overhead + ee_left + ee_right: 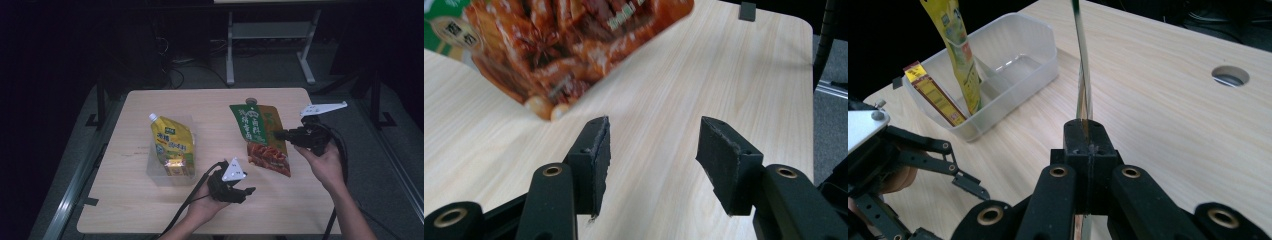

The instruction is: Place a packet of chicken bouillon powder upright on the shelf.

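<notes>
While the right hand-held gripper (278, 134) is pinching the green sauce pouch (260, 137) at centre right, its long axis running top to bottom, the nearby left hand-held gripper (250, 190) is waiting open and empty at lower centre, above the tabletop (125, 205).

The flat green and orange-red food pouch (261, 140), standing right of the clear plastic bin (172, 176), bears large pale Chinese characters down its green upper half; they are too blurred to read. The yellow spouted pouch (172, 145) inside that bin carries a small green logo patch and dark Chinese characters, equally illegible. No number can be made out.
</notes>
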